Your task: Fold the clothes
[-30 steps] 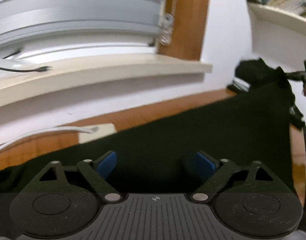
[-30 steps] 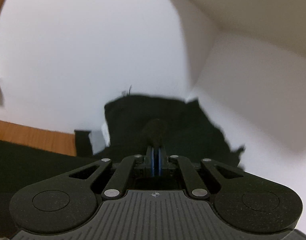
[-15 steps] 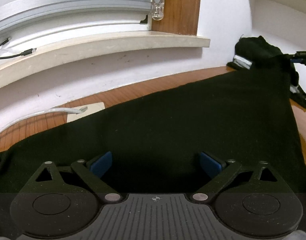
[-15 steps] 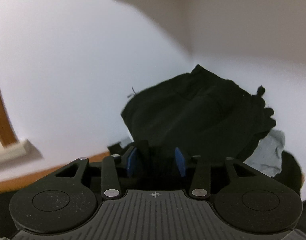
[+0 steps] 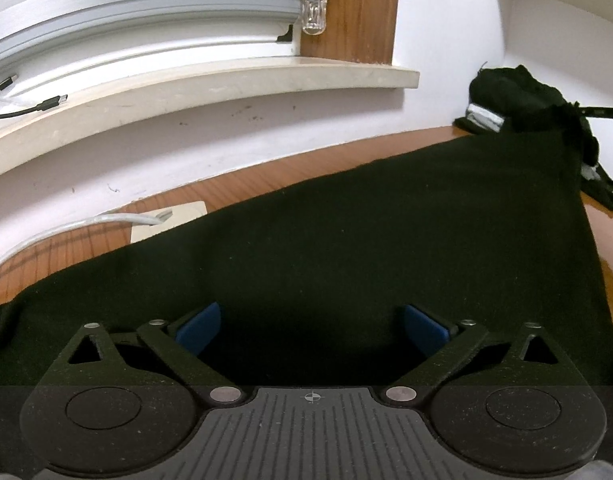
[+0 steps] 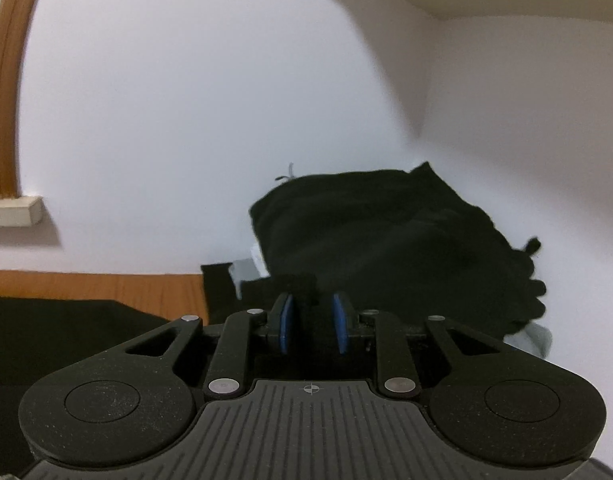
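A large black garment [image 5: 386, 248] is seen spread flat over the wooden table [image 5: 266, 176], filling the middle and lower part of the left wrist view, so the laying-out appears done while no fold can yet be seen in it. The left gripper [image 5: 312, 326] is held over the cloth with its jaws wide apart after just opening, nothing clamped between them. In the right wrist view the right gripper [image 6: 312, 322] has its jaws narrowly apart, having just been closing, with a strip of black fabric standing between the blue pads [image 6: 285, 320]; whether it is actually pinched cannot be told. A heap of dark clothes [image 6: 394, 240] against the white wall at centre right is judged still to be folded. The garment's near edges are cut off by the gripper bodies, and its type cannot be made out.
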Tool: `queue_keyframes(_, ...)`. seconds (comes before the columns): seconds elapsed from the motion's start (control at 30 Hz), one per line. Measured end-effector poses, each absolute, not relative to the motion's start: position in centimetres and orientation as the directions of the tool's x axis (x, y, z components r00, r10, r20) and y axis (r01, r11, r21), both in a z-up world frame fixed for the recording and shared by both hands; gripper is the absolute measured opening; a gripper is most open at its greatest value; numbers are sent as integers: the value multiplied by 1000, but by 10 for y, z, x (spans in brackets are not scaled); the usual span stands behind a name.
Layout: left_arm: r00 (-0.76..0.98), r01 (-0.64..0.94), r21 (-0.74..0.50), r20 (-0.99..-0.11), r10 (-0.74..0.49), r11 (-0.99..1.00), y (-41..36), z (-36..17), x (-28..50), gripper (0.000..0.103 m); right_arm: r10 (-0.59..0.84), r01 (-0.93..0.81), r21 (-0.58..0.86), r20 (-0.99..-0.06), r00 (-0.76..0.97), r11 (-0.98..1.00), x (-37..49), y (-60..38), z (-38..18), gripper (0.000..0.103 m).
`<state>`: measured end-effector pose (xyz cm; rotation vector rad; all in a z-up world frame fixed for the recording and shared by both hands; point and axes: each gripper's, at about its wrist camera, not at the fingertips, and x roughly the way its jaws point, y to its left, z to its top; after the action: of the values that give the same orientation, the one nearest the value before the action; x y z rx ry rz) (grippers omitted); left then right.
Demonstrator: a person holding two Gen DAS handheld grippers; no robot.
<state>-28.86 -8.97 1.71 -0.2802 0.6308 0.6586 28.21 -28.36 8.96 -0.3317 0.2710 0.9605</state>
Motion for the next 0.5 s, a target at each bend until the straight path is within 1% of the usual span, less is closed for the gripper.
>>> queue_keyframes(0.07,615,-645,-48,-625,481,763,-89,17,-288,100,768,-850,-166,-367,524,500,275,-279,89,24)
queue_keyframes(0.13,616,-644,-49,-625,480,763,-89,17,-289,100,770,-854,-200,-370,519,479,268,-277,86,26)
queue_keyframes(0.17,616,-644,-50,-625,479,763,-89,17,-289,100,769,-855,-216,-372,519,472,264,-277,85,31)
queue_keyframes(0.23,618,-644,-53,-625,477,763,-88,18,-289,100,767,-853,-245,-373,522,461,257,-277,81,33)
queue_keyframes(0.3,619,-643,-55,-625,476,764,-88,18,-289,101,756,-848,-282,-386,529,449,254,-275,75,39)
queue_keyframes(0.33,620,-643,-57,-625,475,764,-88,18,-289,101,747,-841,-304,-391,538,447,253,-273,72,40)
queue_keyframes(0.43,622,-642,-60,-624,473,764,-88,18,-289,101,734,-827,-338,-388,557,448,254,-267,65,38)
queue_keyframes(0.5,622,-643,-61,-624,473,764,-88,18,-289,101,735,-817,-358,-369,569,452,252,-265,65,38)
